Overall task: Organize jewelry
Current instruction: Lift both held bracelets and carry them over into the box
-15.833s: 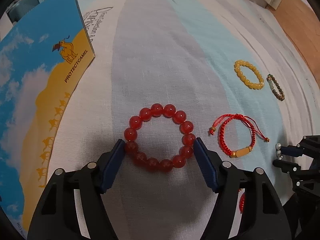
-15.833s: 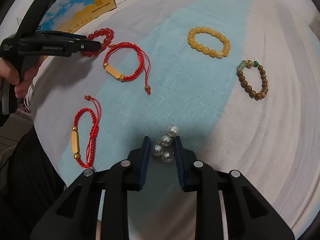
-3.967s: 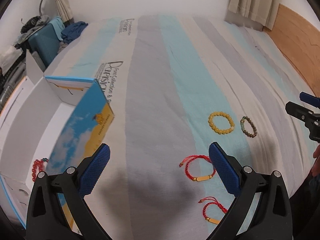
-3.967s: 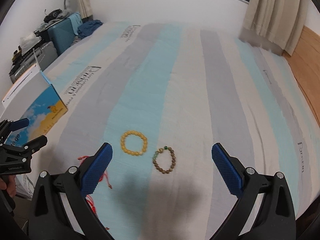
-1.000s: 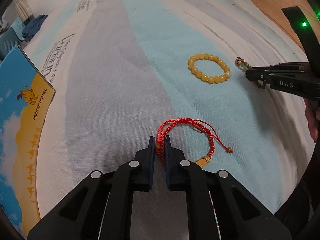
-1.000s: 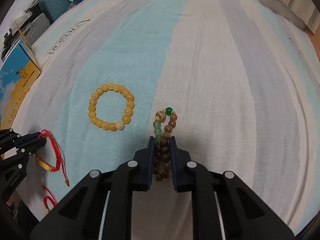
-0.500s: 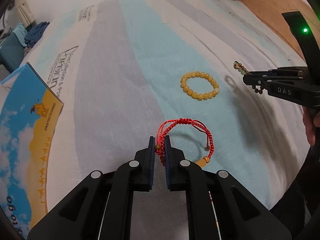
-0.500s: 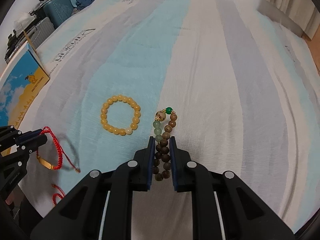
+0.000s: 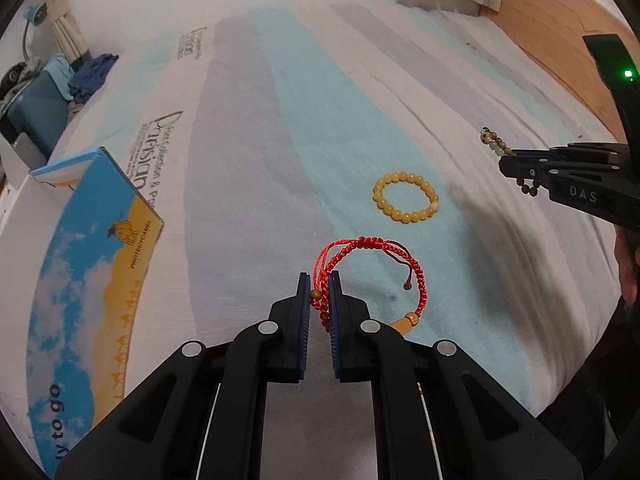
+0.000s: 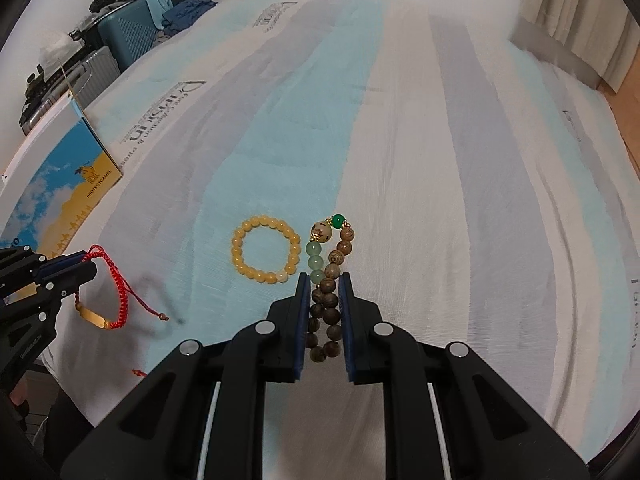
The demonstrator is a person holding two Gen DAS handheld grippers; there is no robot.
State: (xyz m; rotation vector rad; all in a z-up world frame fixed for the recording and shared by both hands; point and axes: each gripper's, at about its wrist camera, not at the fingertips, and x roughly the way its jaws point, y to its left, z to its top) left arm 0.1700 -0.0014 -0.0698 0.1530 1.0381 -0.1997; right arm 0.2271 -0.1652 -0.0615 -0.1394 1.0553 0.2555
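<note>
My left gripper [image 9: 321,280] is shut on a red cord bracelet [image 9: 372,245] with a gold bar and holds it above the bed; it also shows in the right wrist view [image 10: 105,294] at the left. My right gripper [image 10: 325,280] is shut on a brown wooden bead bracelet [image 10: 334,258] with green beads, lifted off the sheet; in the left wrist view that gripper [image 9: 505,162] is at the right. A yellow bead bracelet [image 9: 406,197] lies on the striped sheet between them, and shows in the right wrist view too [image 10: 265,255].
An open blue and yellow cardboard box [image 9: 96,240] stands at the left edge of the bed [image 10: 440,160]. A bit of another red cord [image 10: 138,372] lies near the bed's front edge. Suitcases and clothes [image 10: 132,20] are beyond the far left corner.
Both grippers have risen higher above the bed with their bracelets. The red cord bracelet now hangs free, and the wooden bead bracelet is clear of the sheet.
</note>
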